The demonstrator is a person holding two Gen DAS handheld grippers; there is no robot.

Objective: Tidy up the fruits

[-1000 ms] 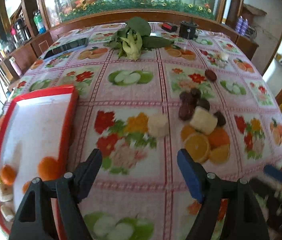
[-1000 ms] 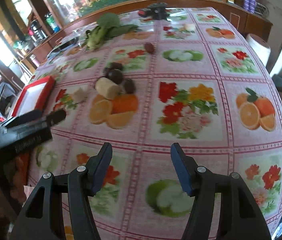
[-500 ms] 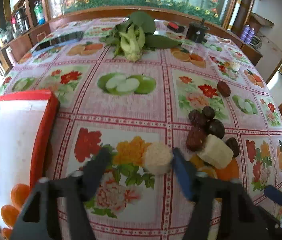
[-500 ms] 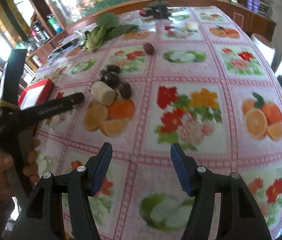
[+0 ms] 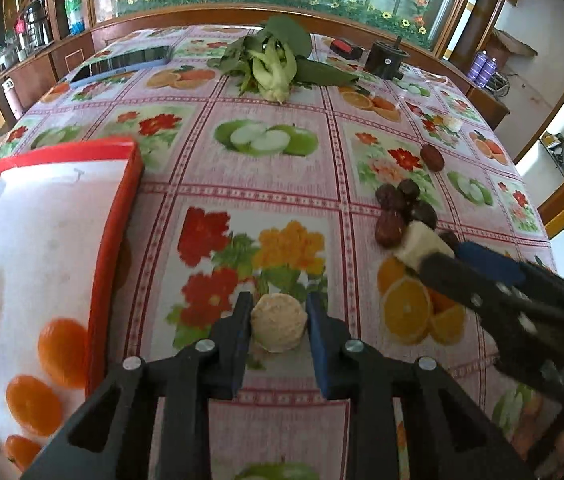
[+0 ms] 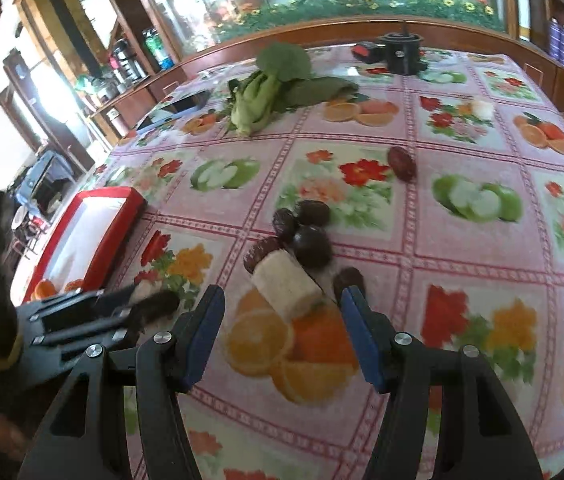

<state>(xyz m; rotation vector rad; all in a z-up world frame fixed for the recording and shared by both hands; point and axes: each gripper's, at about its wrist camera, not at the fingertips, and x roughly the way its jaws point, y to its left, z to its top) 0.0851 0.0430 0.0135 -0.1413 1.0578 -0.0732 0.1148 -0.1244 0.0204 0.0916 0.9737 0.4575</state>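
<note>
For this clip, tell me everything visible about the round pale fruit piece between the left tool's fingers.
The round fruit piece is a short, pale cream stub with a rough, grainy cut face turned up towards the camera. It sits on the flowered tablecloth, between the fingers of the left tool, which close against its sides. It lies right of the red tray, apart from the dark fruits. From the right wrist it is mostly hidden.

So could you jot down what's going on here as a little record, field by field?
left gripper: fingers closed against a round pale fruit slice on the tablecloth
right gripper: open, fingers either side of a pale banana chunk
dark dates: clustered behind the chunk
lone date: apart, farther back
red tray: left, holds small oranges
leafy greens: far end
</note>
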